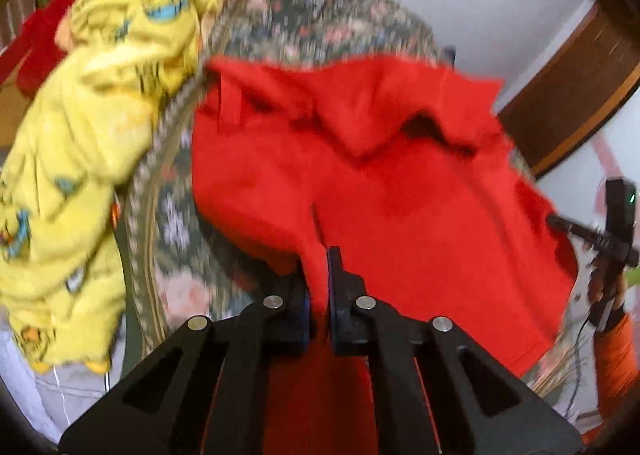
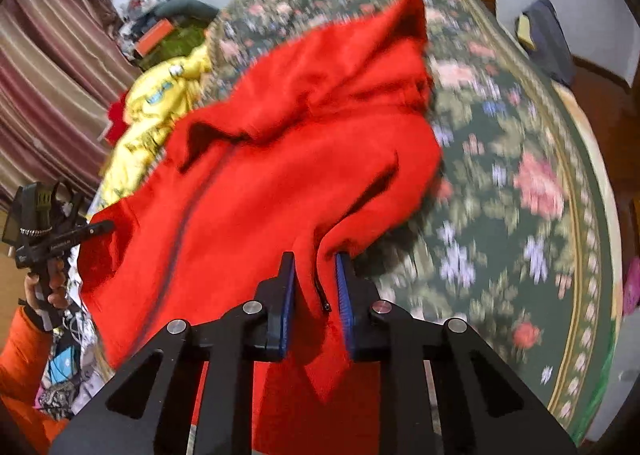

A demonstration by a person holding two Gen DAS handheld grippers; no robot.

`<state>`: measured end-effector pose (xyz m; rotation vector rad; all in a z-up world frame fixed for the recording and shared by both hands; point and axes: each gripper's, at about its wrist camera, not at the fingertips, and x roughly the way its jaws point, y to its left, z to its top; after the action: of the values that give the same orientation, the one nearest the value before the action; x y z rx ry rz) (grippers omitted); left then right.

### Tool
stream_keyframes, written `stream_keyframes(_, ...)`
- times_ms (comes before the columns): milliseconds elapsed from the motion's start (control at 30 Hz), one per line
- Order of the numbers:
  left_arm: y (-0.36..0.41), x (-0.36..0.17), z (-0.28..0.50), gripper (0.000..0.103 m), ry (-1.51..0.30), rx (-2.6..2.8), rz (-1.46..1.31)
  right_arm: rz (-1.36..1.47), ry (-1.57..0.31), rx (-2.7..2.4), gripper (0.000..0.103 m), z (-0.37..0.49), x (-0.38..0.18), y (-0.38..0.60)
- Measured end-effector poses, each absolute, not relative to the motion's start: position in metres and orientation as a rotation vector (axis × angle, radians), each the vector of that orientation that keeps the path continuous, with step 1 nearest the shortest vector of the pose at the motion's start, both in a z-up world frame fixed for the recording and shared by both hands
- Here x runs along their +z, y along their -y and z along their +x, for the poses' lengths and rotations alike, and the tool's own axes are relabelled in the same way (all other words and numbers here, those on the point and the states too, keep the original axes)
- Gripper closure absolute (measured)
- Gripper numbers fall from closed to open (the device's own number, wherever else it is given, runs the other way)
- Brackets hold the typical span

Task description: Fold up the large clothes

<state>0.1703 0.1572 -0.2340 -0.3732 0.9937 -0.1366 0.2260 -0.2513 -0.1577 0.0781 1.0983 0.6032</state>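
Here, a red hooded jacket (image 2: pixel 280 159) lies across a floral bedspread (image 2: pixel 520 159), its zip line running lengthwise from the grippers toward the hood at the far end; the left gripper (image 1: pixel 318 295) and right gripper (image 2: pixel 316 295) each pinch its near hem; a yellow garment (image 1: pixel 92 127) lies heaped beside it

Floral green bedspread (image 2: pixel 520 159) under red jacket (image 2: pixel 280 159) and yellow garment (image 1: pixel 92 127)

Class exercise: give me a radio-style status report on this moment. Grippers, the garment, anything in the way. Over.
Left gripper shut on red jacket. Right gripper shut on it too. Jacket spread over floral bedcover, unfolded. Yellow garment heaped beside it, not blocking.
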Motion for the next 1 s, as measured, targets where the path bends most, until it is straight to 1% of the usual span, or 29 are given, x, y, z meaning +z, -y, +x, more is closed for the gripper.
stream_keyframes(67,-0.167,-0.221,0.178,0.098,-0.948,-0.109,-0.373,0.081,-1.059,0.604,0.088,0.234,-0.149,0.25)
stream_keyframes(100,-0.175,-0.217,0.177,0.098,-0.928,-0.089,-0.371,0.079,-1.045,0.598,0.093,0.237,-0.146,0.25)
stream_keyframes(133,-0.181,-0.214,0.177,0.098,-0.913,-0.077,-0.379,0.075,-1.034,0.59,0.095,0.24,-0.145,0.249)
stream_keyframes(233,-0.197,-0.224,0.183,0.098,-0.913,-0.048,-0.432,0.076,-1.032,0.565,0.095,0.248,-0.152,0.248)
stream_keyframes(400,-0.2,-0.28,0.191,0.098,-1.072,-0.007,-0.45,0.047,-1.127,0.539,0.095,0.252,-0.189,0.24)
stream_keyframes(467,-0.197,-0.297,0.184,0.098,-1.123,-0.024,-0.465,0.028,-1.138,0.537,0.095,0.247,-0.192,0.239)
stream_keyframes(567,-0.193,-0.304,0.17,0.098,-1.15,-0.05,-0.466,-0.014,-1.124,0.53,0.09,0.235,-0.182,0.243)
stream_keyframes(600,-0.192,-0.305,0.166,0.095,-1.161,-0.056,-0.464,-0.024,-1.126,0.527,0.085,0.234,-0.179,0.245)
stream_keyframes(633,-0.192,-0.305,0.163,0.092,-1.172,-0.057,-0.46,-0.037,-1.131,0.516,0.077,0.231,-0.177,0.248)
stream_keyframes(667,-0.192,-0.306,0.159,0.082,-1.184,-0.056,-0.454,-0.046,-1.135,0.502,0.071,0.229,-0.175,0.25)
stream_keyframes(700,-0.192,-0.307,0.155,0.067,-1.195,-0.052,-0.452,-0.054,-1.135,0.485,0.056,0.227,-0.174,0.252)
stream_keyframes(733,-0.193,-0.309,0.152,0.059,-1.209,-0.048,-0.453,-0.058,-1.126,0.468,0.045,0.223,-0.172,0.257)
stream_keyframes(767,-0.193,-0.312,0.147,0.048,-1.222,-0.047,-0.458,-0.056,-1.12,0.458,0.042,0.222,-0.172,0.26)
stream_keyframes(800,-0.195,-0.315,0.142,0.046,-1.231,-0.052,-0.468,-0.05,-1.122,0.447,0.038,0.219,-0.172,0.265)
stream_keyframes(1000,-0.199,-0.326,0.121,0.042,-1.261,-0.089,-0.527,0.075,-1.251,0.464,0.037,0.21,-0.197,0.285)
